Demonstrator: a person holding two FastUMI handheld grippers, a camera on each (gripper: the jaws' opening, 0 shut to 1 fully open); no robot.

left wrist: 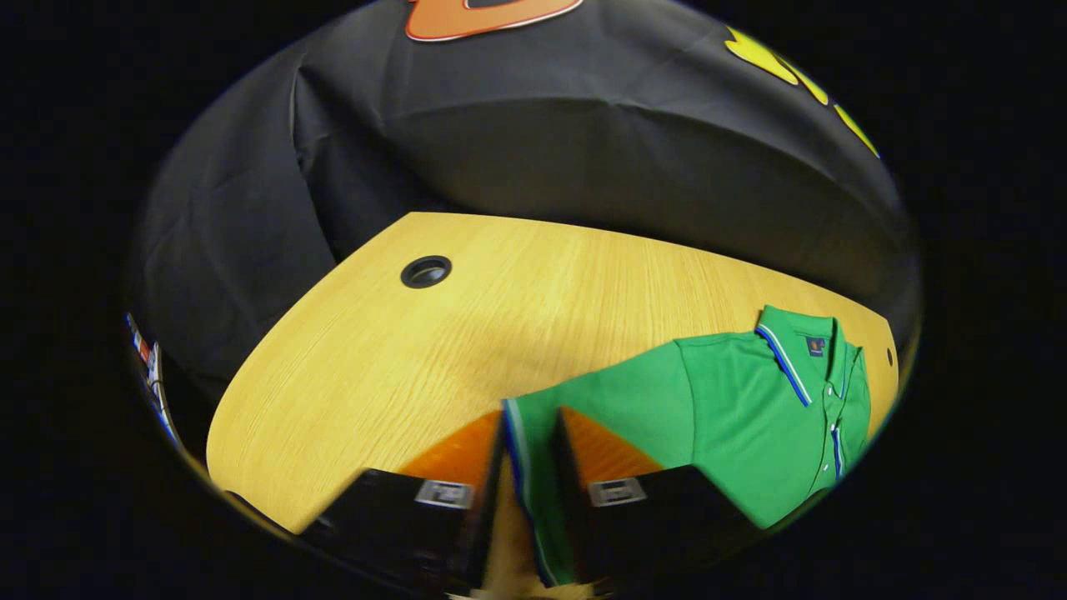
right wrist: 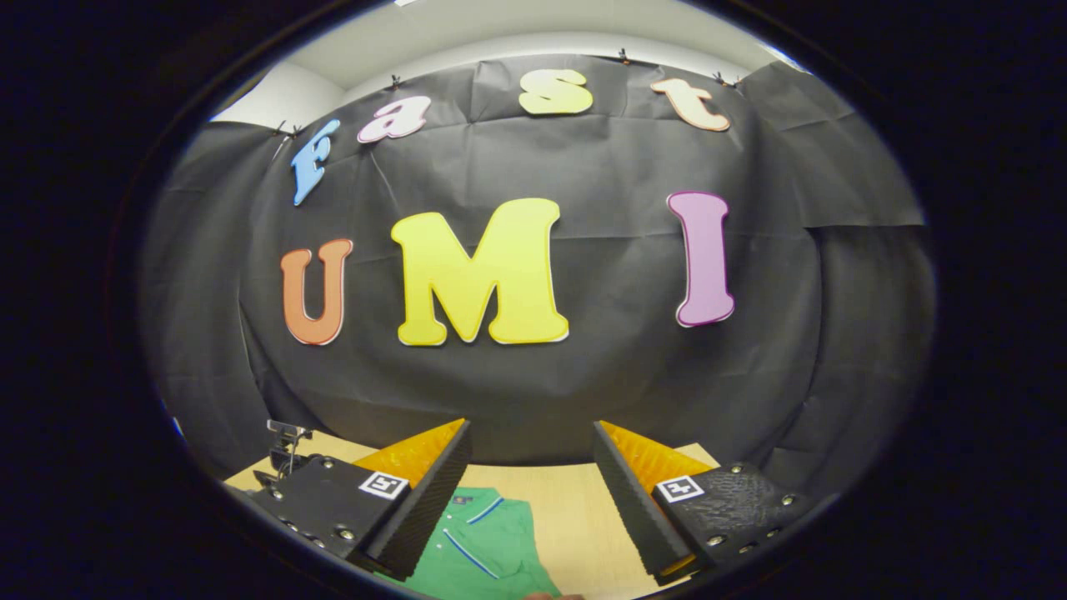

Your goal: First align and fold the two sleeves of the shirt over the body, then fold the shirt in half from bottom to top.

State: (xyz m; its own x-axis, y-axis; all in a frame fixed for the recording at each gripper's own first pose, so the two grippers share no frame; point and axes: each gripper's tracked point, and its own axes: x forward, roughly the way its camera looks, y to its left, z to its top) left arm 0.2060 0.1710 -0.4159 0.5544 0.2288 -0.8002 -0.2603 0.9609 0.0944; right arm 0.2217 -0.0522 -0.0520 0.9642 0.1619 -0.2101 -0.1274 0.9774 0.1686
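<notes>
sleeve (left wrist: 533,467) sits pinched in left claw (left wrist: 531,454), lower centre; right claw (right wrist: 531,492) gapes wide, empty, over shirt (right wrist: 488,542) and counter (right wrist: 575,521).

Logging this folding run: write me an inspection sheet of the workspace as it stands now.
Surface: wooden table with a round grommet hole.
Job's things: green polo shirt lying flat, collar toward the far edge; sleeve not yet folded over.
Clutter: nothing seen.
Grippers: left hand-held gripper has the sleeve cuff between its fingers, a gap left beside it; right hand-held gripper open, raised above the shirt.
Cables: nothing seen.
Surroundings: black cloth wall; a small clamp stand at the table's edge.
</notes>
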